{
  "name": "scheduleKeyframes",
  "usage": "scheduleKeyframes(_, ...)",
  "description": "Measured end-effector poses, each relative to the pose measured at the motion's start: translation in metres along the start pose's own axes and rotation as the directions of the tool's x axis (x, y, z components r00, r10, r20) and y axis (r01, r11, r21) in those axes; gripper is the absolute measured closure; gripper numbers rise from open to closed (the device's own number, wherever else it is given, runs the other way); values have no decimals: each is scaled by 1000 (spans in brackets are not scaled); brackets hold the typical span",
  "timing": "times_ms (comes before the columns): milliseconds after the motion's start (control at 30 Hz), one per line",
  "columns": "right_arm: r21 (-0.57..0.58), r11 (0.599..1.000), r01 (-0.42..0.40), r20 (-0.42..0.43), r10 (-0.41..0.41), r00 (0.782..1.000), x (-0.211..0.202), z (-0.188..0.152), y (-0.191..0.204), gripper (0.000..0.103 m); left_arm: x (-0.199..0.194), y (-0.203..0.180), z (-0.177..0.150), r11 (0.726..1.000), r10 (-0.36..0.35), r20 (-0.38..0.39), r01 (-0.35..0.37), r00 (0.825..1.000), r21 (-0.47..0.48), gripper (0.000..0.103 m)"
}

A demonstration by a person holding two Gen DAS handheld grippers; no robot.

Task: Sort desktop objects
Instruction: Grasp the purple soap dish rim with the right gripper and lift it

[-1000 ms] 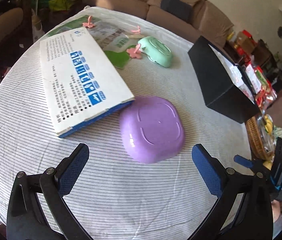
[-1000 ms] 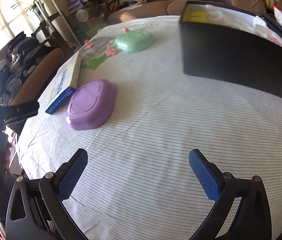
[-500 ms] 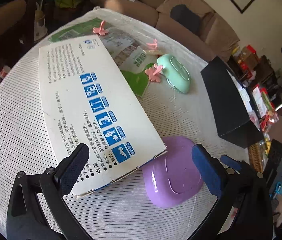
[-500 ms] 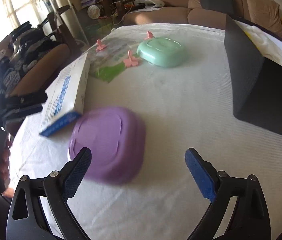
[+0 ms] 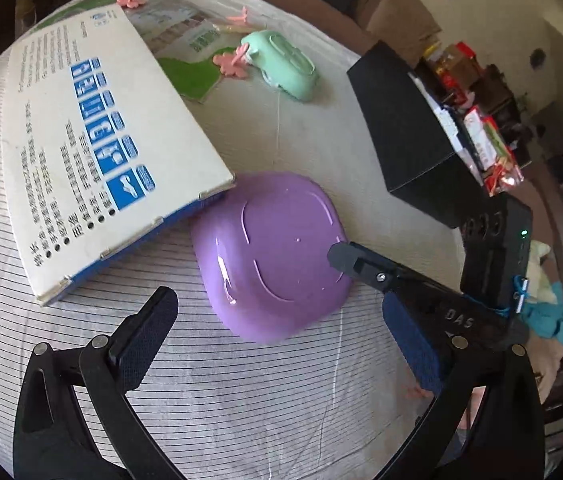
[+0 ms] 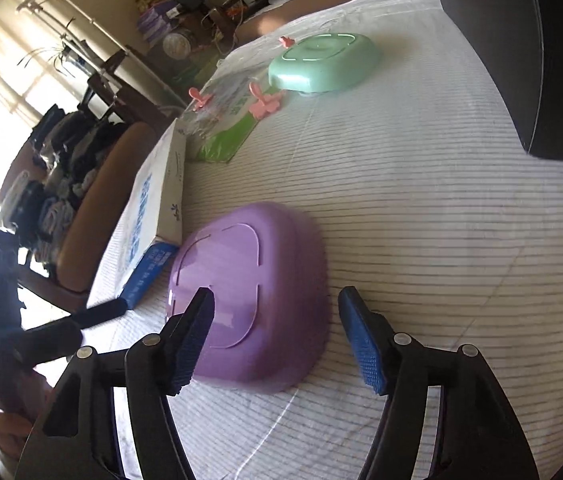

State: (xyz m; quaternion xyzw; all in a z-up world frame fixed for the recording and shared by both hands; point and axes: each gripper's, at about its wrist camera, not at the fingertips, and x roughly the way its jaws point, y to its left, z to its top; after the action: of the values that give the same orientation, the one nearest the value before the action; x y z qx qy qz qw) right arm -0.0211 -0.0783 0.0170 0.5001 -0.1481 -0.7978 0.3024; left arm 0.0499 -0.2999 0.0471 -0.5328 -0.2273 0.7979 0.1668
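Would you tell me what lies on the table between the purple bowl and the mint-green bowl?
Only bare striped tablecloth lies between the purple bowl and the mint-green bowl, clearest in the right wrist view.

A round table [image 5: 241,420] under a white, thin-striped cloth carries everything. On it lie an upturned purple bowl [image 5: 269,256], an upturned mint bowl [image 5: 285,66], a white-and-blue flat box [image 5: 93,152], a green packet [image 5: 189,76] and a black box [image 5: 405,132].

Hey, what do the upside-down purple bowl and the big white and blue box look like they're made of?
Upside-down purple bowl: probably smooth, glossy moulded plastic, given the shiny highlights and raised seam lines on its base. Big white and blue box: likely printed cardboard with a matte face, given its folded tabs and thin edges.
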Motion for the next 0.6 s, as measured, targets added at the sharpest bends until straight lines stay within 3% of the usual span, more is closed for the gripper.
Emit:
scheduleKeyframes(100,52,995,-80,-10,80,997,0,-2,-2,36,15,8,-3,993,-95,-51,92,994,-68,0)
scheduleKeyframes(167,113,983,-144,10,144,990,-3,-1,-6,36,19,16,-3,989,-116,-52,110,992,-100,0)
scheduleKeyframes(267,216,936,-278,93,263,960,-16,0,-16,35,21,28,-1,966,-208,-40,199,977,-165,0)
scheduleKeyframes(300,242,918,-315,108,297,949,-20,1,-18,36,22,31,0,953,-251,-36,240,967,-186,1)
scheduleKeyframes(400,270,864,-424,116,408,905,-26,4,-11,36,29,25,-1,887,-423,-47,403,905,-226,0)
scheduleKeyframes(600,211,807,-551,145,532,834,-41,4,30,36,38,-19,-1,843,-536,-136,523,833,-125,0)
